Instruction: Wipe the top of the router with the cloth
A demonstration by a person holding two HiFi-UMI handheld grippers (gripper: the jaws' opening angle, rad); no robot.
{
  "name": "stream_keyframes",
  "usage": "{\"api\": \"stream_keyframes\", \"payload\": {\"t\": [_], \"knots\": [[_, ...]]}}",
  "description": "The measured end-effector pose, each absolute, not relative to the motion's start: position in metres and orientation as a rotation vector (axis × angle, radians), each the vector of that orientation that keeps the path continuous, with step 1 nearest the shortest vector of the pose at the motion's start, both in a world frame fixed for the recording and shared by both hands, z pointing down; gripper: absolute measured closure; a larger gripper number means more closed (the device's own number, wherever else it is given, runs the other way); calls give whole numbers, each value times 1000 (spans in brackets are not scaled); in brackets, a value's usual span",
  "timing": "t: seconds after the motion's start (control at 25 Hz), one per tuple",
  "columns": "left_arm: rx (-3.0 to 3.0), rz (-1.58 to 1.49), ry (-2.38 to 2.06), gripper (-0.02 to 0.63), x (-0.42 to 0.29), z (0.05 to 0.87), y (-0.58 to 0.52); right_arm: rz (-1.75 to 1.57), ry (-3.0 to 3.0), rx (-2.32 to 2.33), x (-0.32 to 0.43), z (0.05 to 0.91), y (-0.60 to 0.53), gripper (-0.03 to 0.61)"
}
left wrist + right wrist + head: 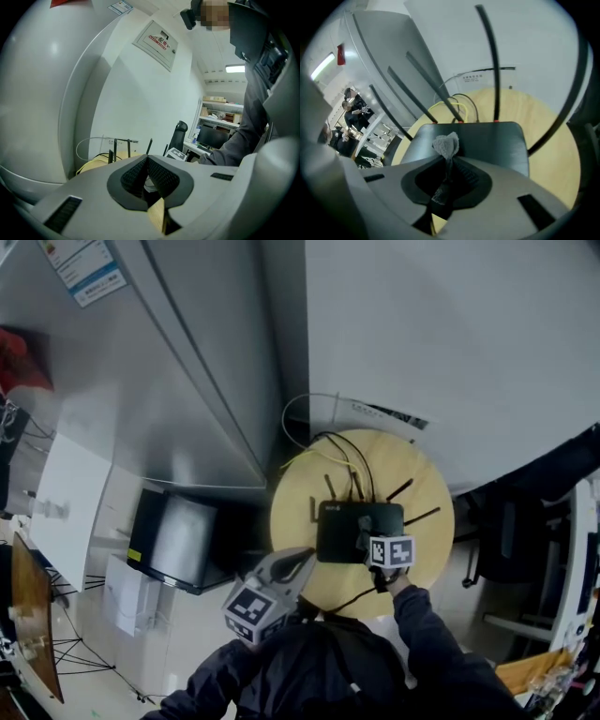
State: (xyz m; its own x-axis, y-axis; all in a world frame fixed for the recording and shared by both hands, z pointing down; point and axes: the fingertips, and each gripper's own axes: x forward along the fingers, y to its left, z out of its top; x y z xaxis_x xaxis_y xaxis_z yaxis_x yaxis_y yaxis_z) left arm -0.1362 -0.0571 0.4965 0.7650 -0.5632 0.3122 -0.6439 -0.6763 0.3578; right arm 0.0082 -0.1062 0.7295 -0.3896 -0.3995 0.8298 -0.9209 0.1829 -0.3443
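Note:
A black router [358, 532] with several thin antennas sits on a small round wooden table [300, 488]. In the right gripper view its flat dark top [487, 140] lies just under my right gripper [448, 154], which is shut on a small grey cloth [447, 144]; the cloth's bunched end sticks out over the router's near part. In the head view the right gripper [367, 542] is over the router's front right. My left gripper [302, 562] hangs at the table's front left edge, jaws shut with nothing between them [147, 164].
Yellow and black cables [337, 454] run from the router's back toward a white wall [450, 343]. A black box [178, 540] stands on the floor left of the table. An office chair [511, 540] is at the right. A large grey cabinet [150, 371] rises behind.

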Motion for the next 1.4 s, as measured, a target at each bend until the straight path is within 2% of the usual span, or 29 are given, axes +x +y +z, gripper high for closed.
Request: {"api": "stream_keyframes", "payload": {"t": [0.24,0.44,0.56,0.84,1.0,1.2,1.4], "knots": [[2525,244,-889,618,-127,495,-56,1170,-1799,1371,88,732,-100,511],[2520,243,-889,618,-127,498,-53,1193,-1774,1442,98,731,-99,511],[2525,246,-894,618,-129,499,-52,1204,-1867,1382,57,721,-96,511],[2505,268,-919,618,-135,501,-50,1213,-2068,1094,-88,702,-76,511],[2510,256,-932,618,-136,497,-51,1161,-2056,981,-119,715,-60,511],[2505,250,-931,618,-135,497,-51,1169,-2028,1008,-87,721,-55,511],[2521,255,-896,618,-127,498,-51,1269,-1977,1134,-24,727,-51,511]]}}
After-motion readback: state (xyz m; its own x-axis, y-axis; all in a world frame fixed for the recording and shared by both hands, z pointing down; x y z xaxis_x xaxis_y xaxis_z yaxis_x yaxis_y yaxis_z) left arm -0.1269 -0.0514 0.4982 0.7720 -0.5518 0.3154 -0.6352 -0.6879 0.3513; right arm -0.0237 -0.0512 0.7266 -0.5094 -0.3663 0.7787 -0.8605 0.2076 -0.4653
